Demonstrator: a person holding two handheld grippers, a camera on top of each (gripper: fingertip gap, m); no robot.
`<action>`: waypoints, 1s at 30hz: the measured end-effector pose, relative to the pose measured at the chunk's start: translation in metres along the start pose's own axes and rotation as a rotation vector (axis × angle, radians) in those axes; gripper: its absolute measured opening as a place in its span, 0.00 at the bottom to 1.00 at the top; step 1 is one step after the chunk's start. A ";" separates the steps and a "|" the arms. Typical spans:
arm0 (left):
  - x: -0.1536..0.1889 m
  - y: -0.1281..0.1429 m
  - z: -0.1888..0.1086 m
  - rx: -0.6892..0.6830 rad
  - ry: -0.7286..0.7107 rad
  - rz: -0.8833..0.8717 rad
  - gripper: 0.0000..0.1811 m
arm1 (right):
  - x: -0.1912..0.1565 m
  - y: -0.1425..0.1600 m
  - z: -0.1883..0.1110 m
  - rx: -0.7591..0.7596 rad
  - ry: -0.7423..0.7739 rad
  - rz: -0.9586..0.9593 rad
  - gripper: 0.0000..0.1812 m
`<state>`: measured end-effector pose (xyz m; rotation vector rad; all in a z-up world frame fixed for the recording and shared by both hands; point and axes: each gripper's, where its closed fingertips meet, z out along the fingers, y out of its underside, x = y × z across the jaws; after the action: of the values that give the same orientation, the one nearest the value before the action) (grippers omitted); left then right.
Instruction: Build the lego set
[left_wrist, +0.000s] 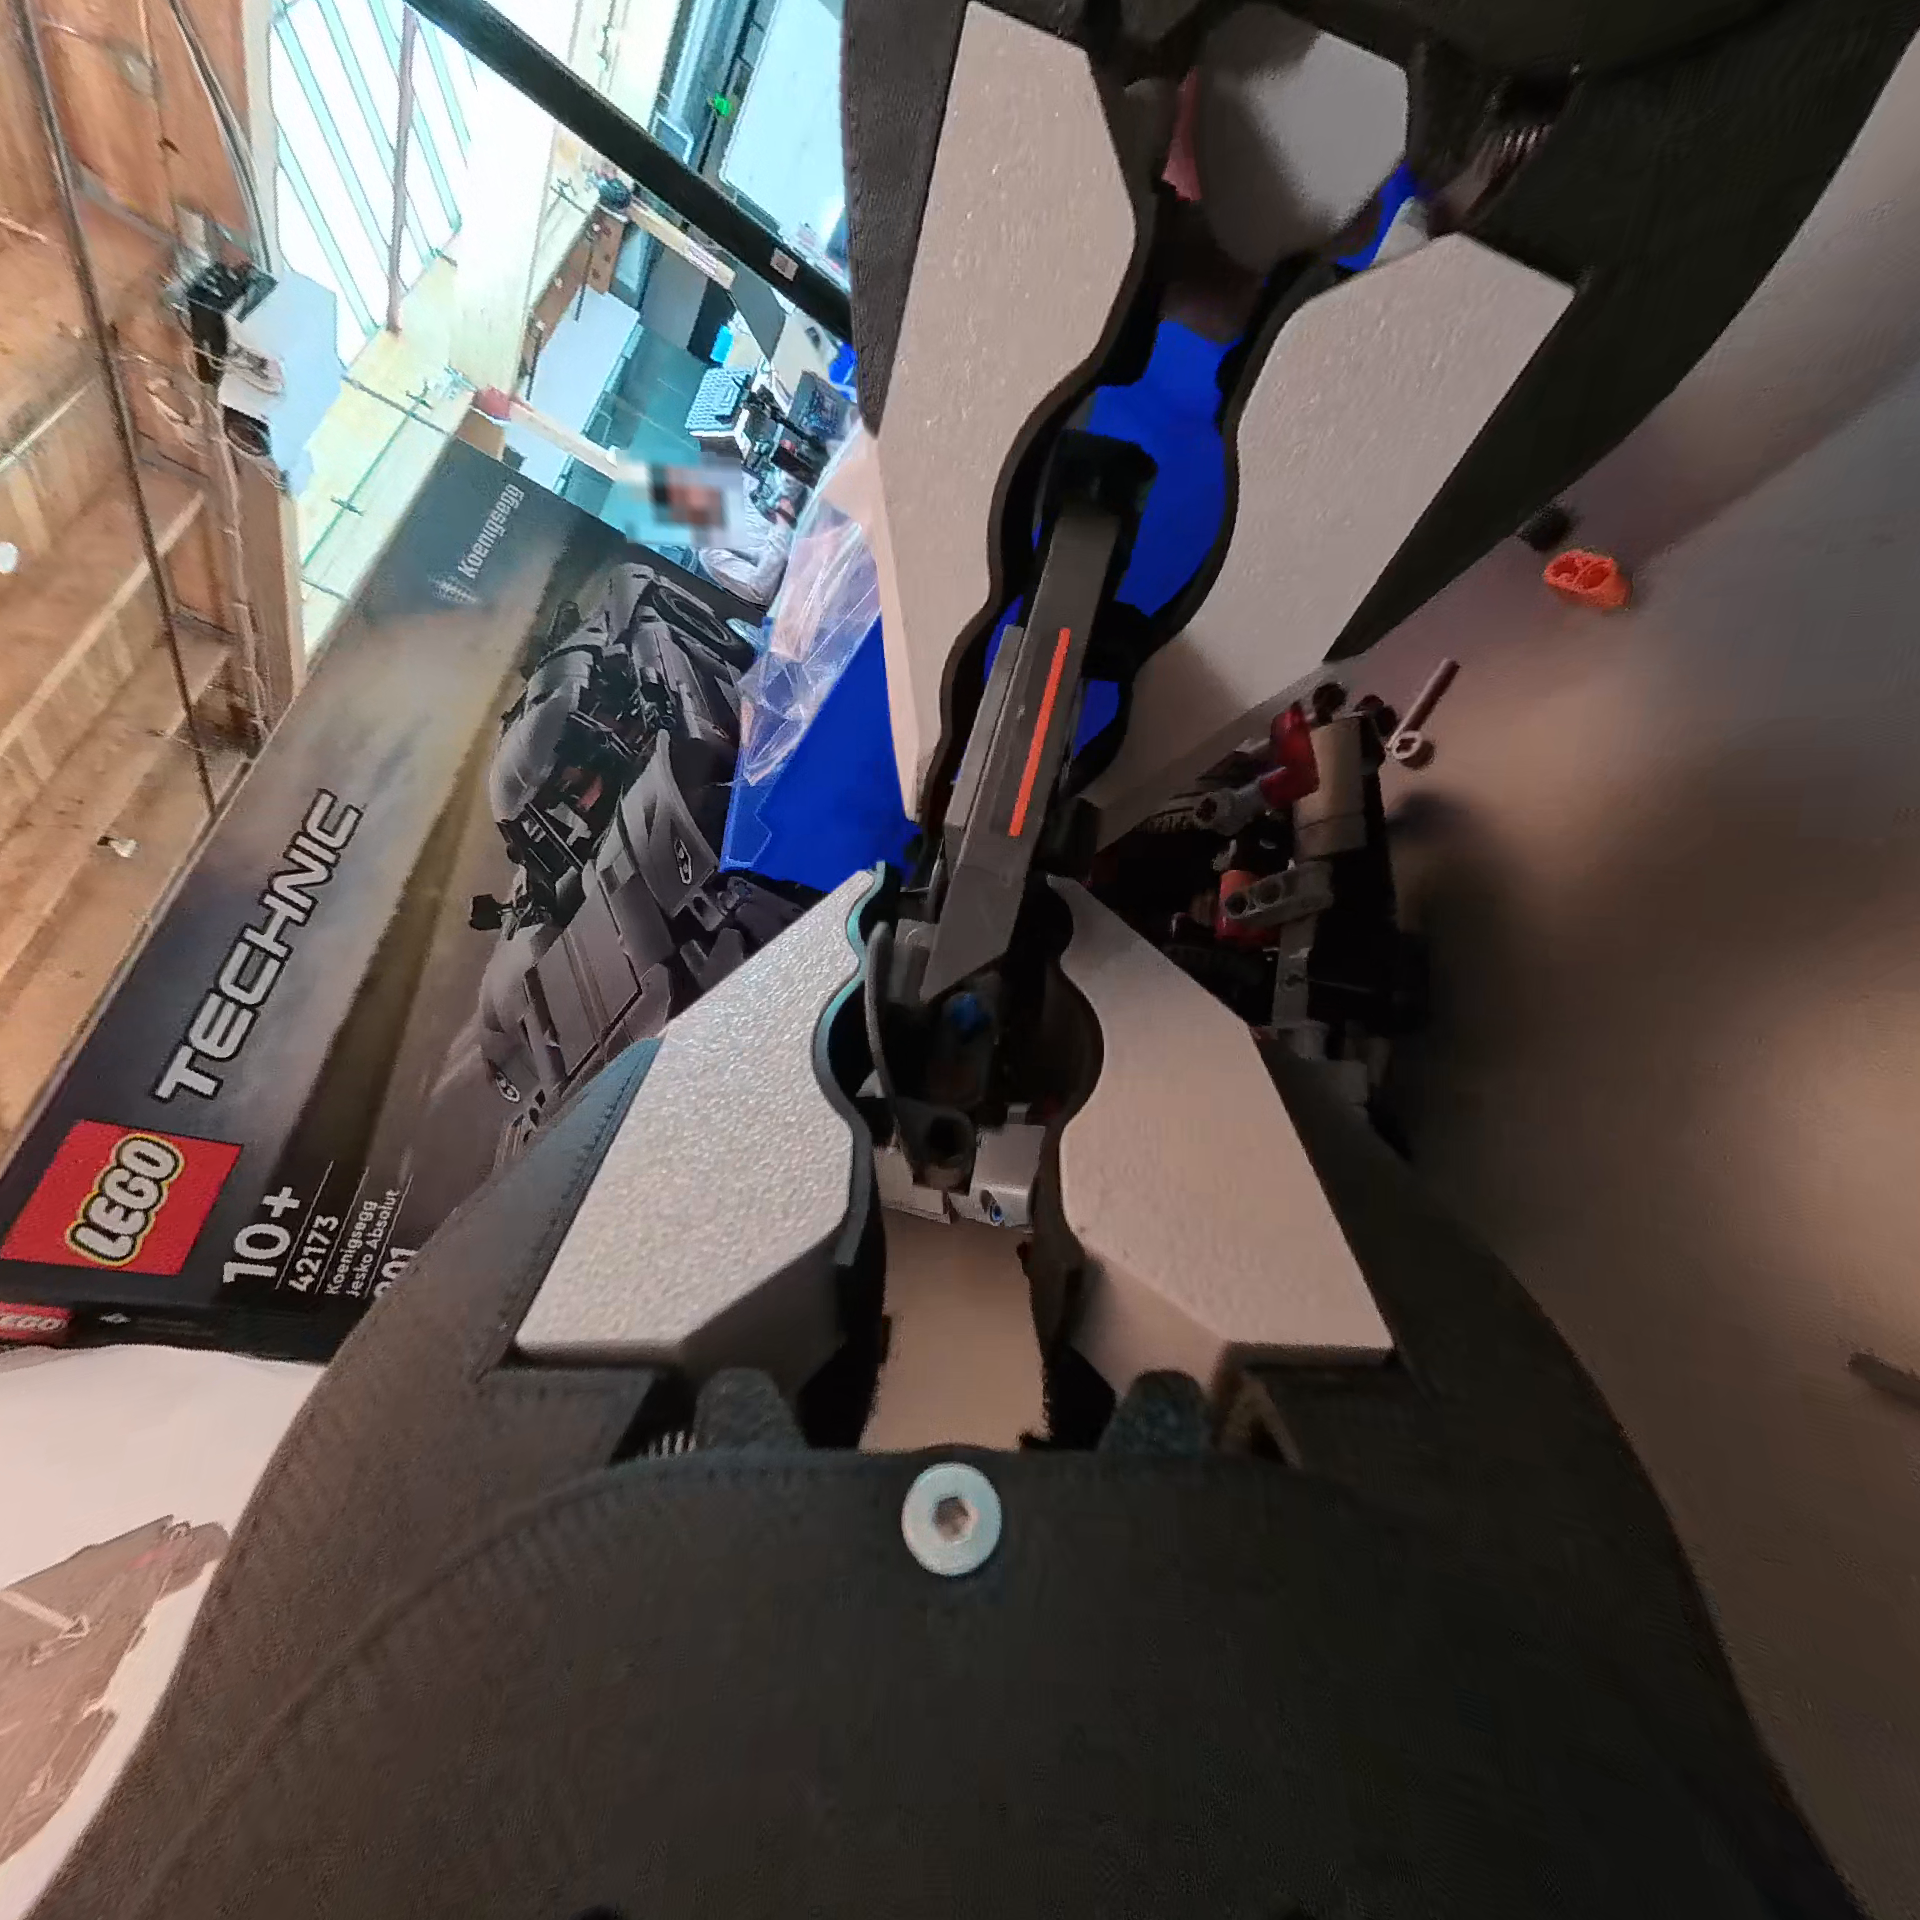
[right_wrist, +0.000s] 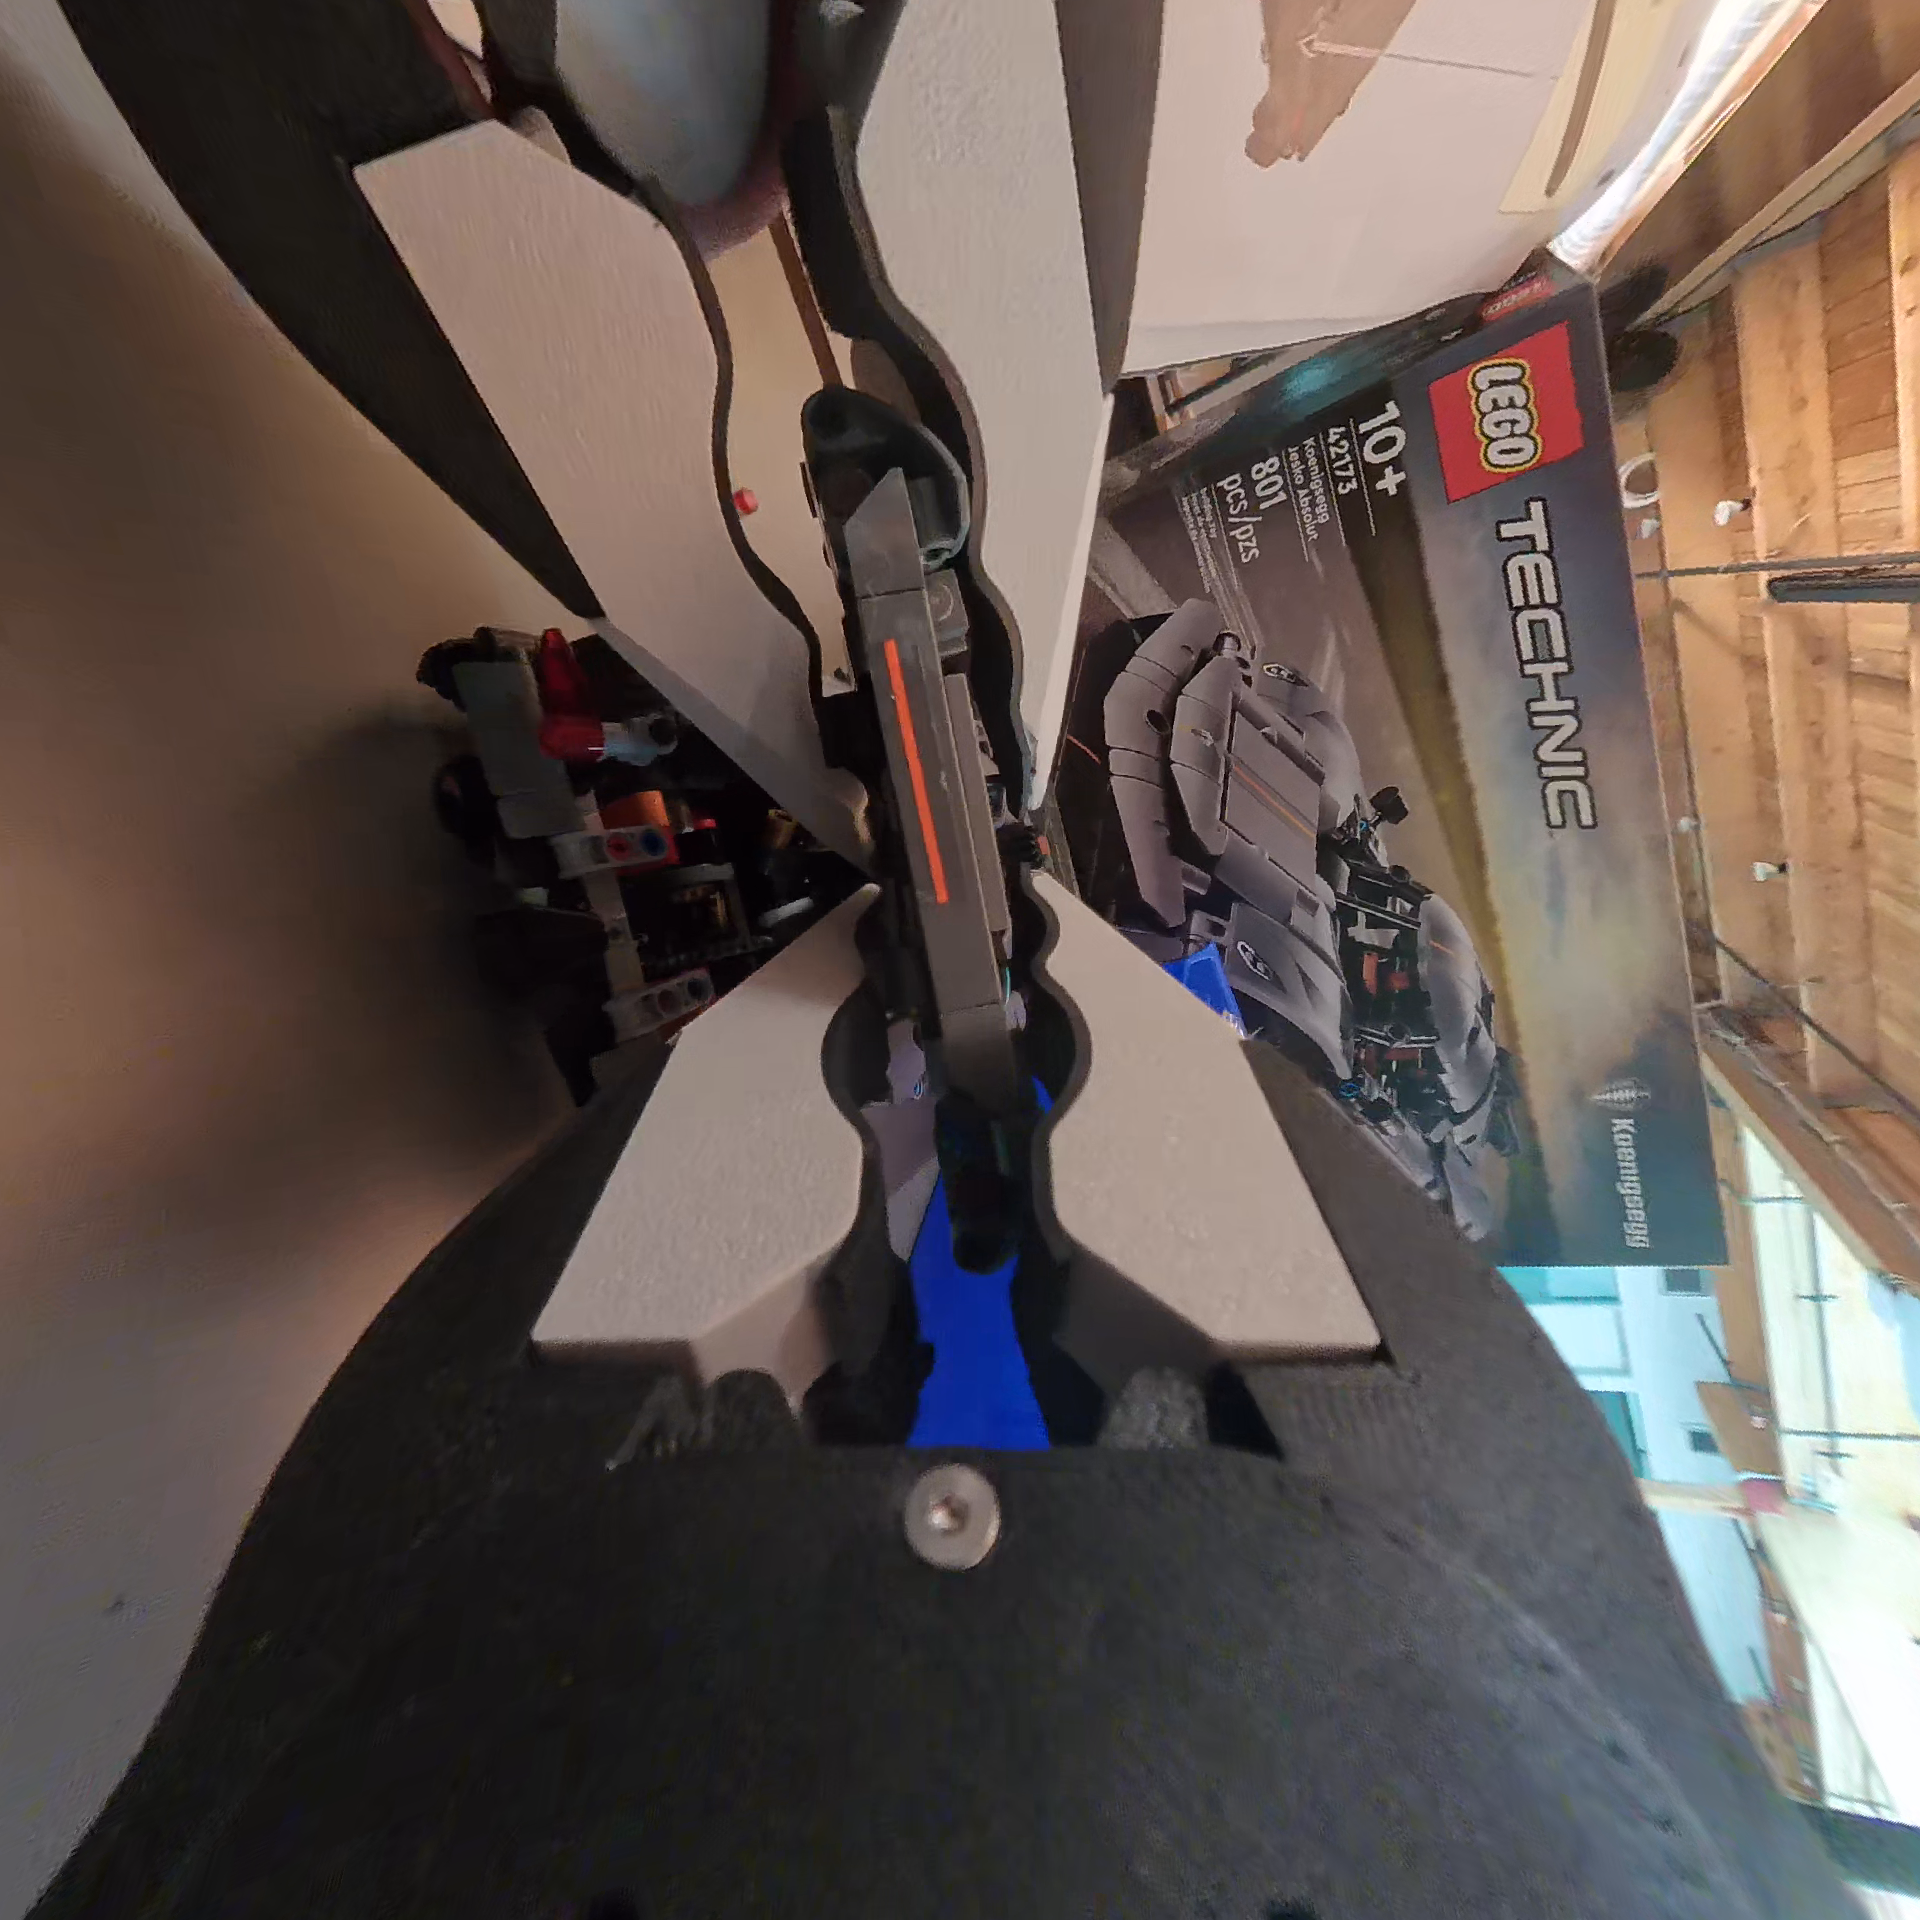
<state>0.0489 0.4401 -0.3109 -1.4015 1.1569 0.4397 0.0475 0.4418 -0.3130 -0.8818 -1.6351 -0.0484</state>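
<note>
A long dark grey panel assembly with an orange stripe (left_wrist: 1023, 748) (right_wrist: 935, 790) is held in the air between both grippers, one at each end. My left gripper (left_wrist: 961, 914) is shut on its near end, where black and light grey pieces sit between the pads. My right gripper (right_wrist: 956, 914) is shut on the other end. Each gripper shows in the other's view, coming in from the top: the right gripper (left_wrist: 1003, 800), the left gripper (right_wrist: 951, 842). The partly built car chassis (left_wrist: 1288, 862) (right_wrist: 603, 821) lies on the table beside them.
The set's box (left_wrist: 416, 883) (right_wrist: 1455, 779) lies flat alongside. A blue tray (left_wrist: 1153, 488) (right_wrist: 977, 1351) and a clear plastic bag (left_wrist: 810, 644) sit behind. A loose orange piece (left_wrist: 1584, 577) and a light grey pin (left_wrist: 1423, 717) lie on the table. The booklet (right_wrist: 1351, 125) lies near the box. Left and right tips are no more than a few centimetres apart. Left tips and right tips are each some 11 centimeters from the light grey pin (left_wrist: 1423, 717).
</note>
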 end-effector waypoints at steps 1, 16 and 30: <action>0.000 0.000 0.000 -0.001 0.005 -0.001 0.13 | 0.000 0.001 0.000 -0.004 -0.010 0.009 0.10; 0.003 -0.015 -0.009 -0.005 0.190 -0.108 0.13 | -0.002 -0.008 -0.016 0.030 -0.197 0.117 0.10; -0.004 -0.013 -0.012 0.002 0.239 -0.234 0.13 | 0.006 -0.003 -0.019 0.068 -0.219 0.217 0.13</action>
<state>0.0537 0.4283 -0.2981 -1.5978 1.1640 0.1069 0.0610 0.4336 -0.3011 -1.0355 -1.7215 0.2616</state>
